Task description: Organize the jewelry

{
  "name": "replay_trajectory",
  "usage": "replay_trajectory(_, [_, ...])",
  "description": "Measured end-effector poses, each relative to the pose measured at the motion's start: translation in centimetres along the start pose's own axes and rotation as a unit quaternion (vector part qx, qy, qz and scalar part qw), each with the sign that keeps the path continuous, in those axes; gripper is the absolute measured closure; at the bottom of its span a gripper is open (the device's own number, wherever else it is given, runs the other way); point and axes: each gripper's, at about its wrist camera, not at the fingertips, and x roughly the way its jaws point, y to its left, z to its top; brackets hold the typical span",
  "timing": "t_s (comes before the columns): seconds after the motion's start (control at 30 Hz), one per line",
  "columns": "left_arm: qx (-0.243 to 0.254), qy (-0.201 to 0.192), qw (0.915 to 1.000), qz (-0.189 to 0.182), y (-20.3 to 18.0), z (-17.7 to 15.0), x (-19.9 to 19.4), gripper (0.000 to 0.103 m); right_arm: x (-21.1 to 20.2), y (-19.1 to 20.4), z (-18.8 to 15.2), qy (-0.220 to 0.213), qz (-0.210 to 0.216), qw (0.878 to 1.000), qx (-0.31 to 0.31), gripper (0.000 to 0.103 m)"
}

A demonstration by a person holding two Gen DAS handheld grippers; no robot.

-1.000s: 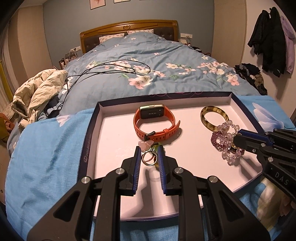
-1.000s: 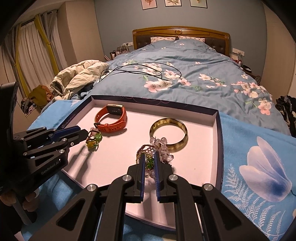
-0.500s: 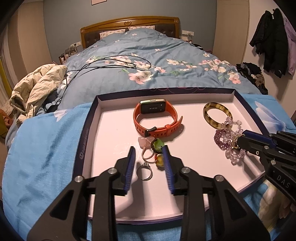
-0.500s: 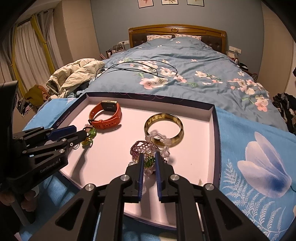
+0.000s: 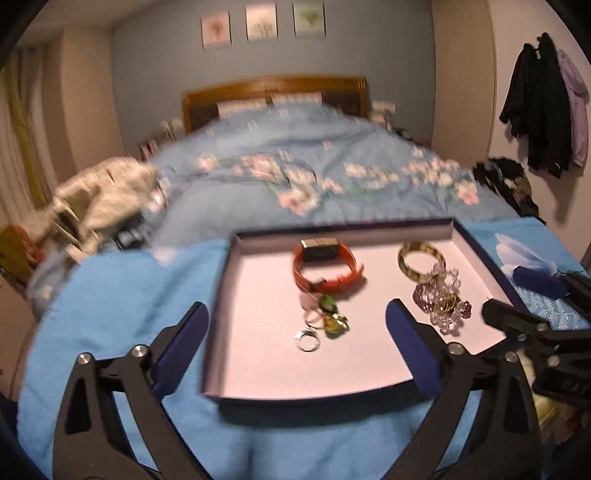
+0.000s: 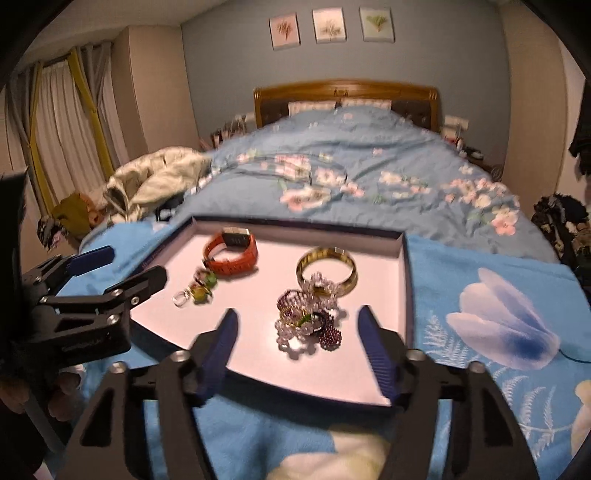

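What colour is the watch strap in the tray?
The watch strap is orange-red; the right wrist view shows it most clearly.

A bedroom under dim, warm light. A grey-blue back wall carries three small framed prints above a wooden headboard at the upper centre. The bed, spread with a blue floral quilt, fills the middle of both views. At the left of the right wrist view hang pale curtains with yellow bands, and a cream jacket lies heaped on the bed's left edge. At the upper right of the left wrist view, dark coats hang on a beige wall.
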Motion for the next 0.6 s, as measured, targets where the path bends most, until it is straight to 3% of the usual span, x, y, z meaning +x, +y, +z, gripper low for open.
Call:
replay_trajectory(0.1, [-0.012, -0.031, 0.9994, -0.002, 0.7, -0.7, -3.7, 0.005, -3.5, 1.0, -0.6, -0.056, -0.011, 0.998, -0.009, 0.009])
replay_trajectory(0.13, [-0.013, -0.037, 0.9992, 0.004, 0.8, -0.9, -4.4, 0.005, -4.4, 1.2, -0.8, -0.071, -0.009, 0.997, -0.014, 0.008])
replay_trajectory(0.27, [-0.024, -0.074, 0.9969, 0.012, 1.2, -1.8, -8.3, 0.005, -7.8, 2.5, -2.1, -0.113, -0.010, 0.993, -0.029, 0.007])
replay_trajectory(0.6, [-0.044, -0.107, 0.9927, 0.034, 2.0, -3.8, -14.9, 0.005, -12.8, 4.0, -5.2, -0.140, -0.010, 0.990, 0.003, 0.007])
